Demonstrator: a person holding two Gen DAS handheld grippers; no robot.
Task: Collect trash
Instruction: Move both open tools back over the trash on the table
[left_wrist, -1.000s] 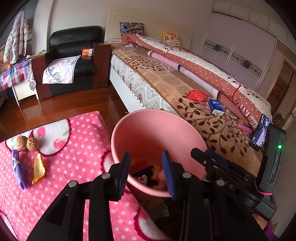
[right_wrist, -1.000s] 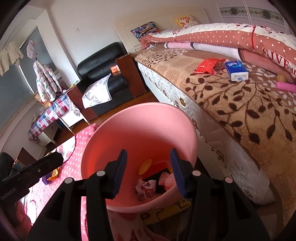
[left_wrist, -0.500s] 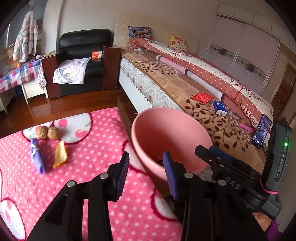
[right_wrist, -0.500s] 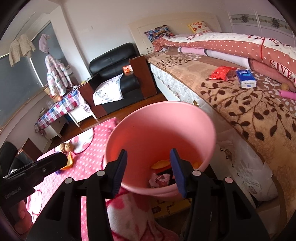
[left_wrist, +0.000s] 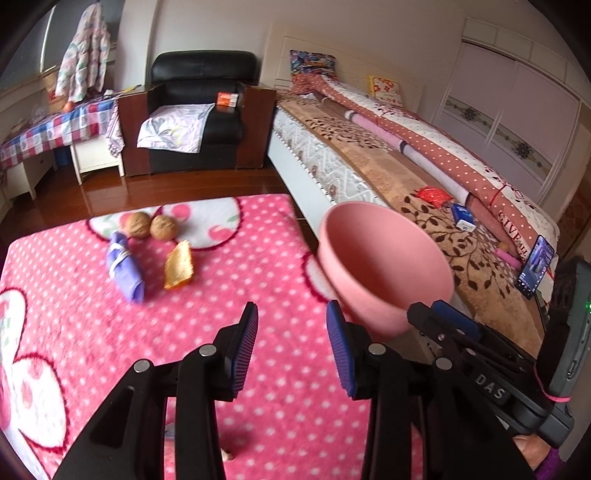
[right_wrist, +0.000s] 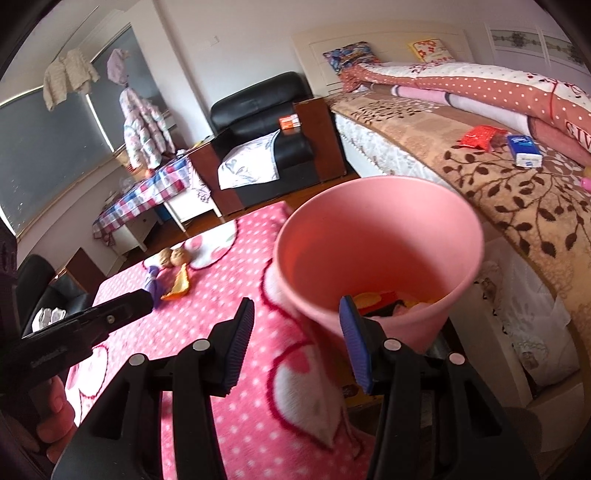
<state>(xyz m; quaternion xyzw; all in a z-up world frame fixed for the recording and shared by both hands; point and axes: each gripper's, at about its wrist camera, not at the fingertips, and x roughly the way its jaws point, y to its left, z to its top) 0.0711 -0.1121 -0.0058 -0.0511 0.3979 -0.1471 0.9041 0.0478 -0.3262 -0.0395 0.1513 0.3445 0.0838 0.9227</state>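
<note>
Jaws apart on both sides and nothing between them: the left gripper (left_wrist: 291, 350) and the right gripper (right_wrist: 295, 343) each stand at a middling gap with blue pads bare. A second ago both cameras were staring straight down into the pink bin (right_wrist: 376, 258), which filled the middle of each view; now the bin has slid off to the right of the left wrist view and the pink dotted blanket (left_wrist: 92, 332) covering the surface takes over the frame. Both hands have swung away from the bin and across toward the surface.

What that tells me: a drop-off looks finished, and the bin already holds scraps, with orange and dark bits showing at its bottom in the right wrist view. The bin stands in the gap between the surface and the bed (left_wrist: 424, 192).

Still to collect, near the far edge of the surface: a purple wrapper (left_wrist: 123, 267), an orange scrap (left_wrist: 179, 264) just beside it, and two walnuts (left_wrist: 151, 225) touching each other behind them. All four sit close together, well apart from both grippers. On the bed lie a red packet (left_wrist: 432, 194) and a blue box (left_wrist: 461, 218), possibly trash too, though I can't say.

My call: the left gripper is lined up best for the purple wrapper or the orange scrap. Both are soft and flat, so the pads would need to come in low against the fuzzy blanket without snagging it.
</note>
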